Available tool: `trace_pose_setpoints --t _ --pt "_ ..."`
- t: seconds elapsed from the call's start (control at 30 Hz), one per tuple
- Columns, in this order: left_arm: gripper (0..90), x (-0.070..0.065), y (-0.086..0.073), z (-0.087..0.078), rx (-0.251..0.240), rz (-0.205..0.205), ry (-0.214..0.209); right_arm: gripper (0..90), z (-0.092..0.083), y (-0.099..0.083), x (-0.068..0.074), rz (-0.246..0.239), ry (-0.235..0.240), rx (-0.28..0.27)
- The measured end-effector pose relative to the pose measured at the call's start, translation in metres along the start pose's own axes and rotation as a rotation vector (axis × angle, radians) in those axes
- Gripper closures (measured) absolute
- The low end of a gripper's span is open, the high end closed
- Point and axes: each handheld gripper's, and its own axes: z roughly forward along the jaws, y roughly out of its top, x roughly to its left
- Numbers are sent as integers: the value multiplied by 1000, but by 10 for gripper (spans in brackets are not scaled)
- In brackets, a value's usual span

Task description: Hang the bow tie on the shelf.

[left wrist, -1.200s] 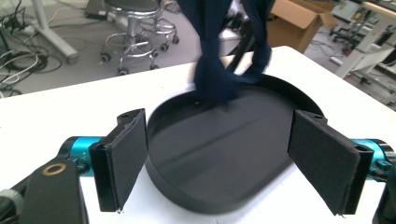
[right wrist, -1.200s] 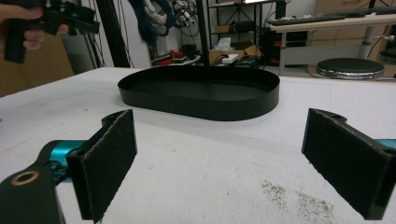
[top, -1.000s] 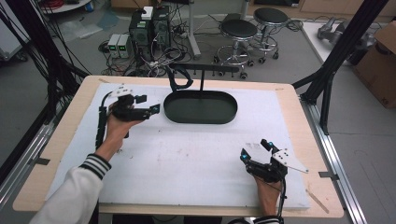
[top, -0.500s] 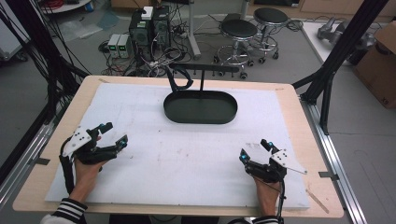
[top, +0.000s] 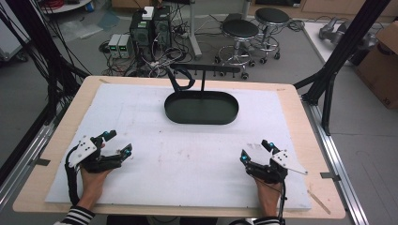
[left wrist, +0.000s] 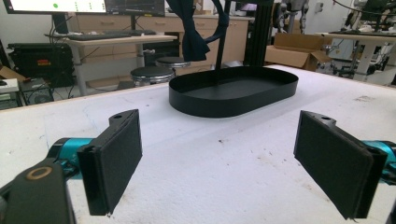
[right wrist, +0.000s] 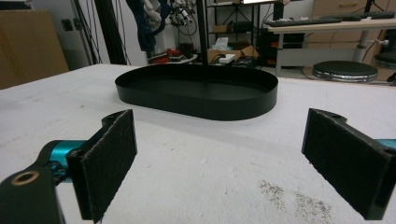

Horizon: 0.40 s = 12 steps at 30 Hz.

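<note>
The left gripper [top: 117, 144] rests near the table's left front, jaws spread wide and empty. At centre back the black oval tray [top: 202, 108] stands with a dark strap [top: 180, 79] hung on its stand; a careless reach could snag it. The right gripper [top: 256, 151] likewise gapes empty. No legible writing anywhere.

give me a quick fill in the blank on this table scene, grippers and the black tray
1. The jaws of the left gripper stand ____.
2. The black oval tray holds ____ inside it.
3. A dark cloth item hangs from the stand's ____ above the tray.
4. The right gripper holds ____ between its pads.

Missing words: open; nothing; crossbar; nothing
</note>
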Motion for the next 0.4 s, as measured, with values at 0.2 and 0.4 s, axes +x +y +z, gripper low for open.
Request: trace_pose_setpoints --t 0.2,0.4 --pt "154 1 0 0 0 -7 4 93 0 0 0 0 -2 -3" --pt "152 1 0 0 0 -5 5 93 -1 0 0 3 -5 -6"
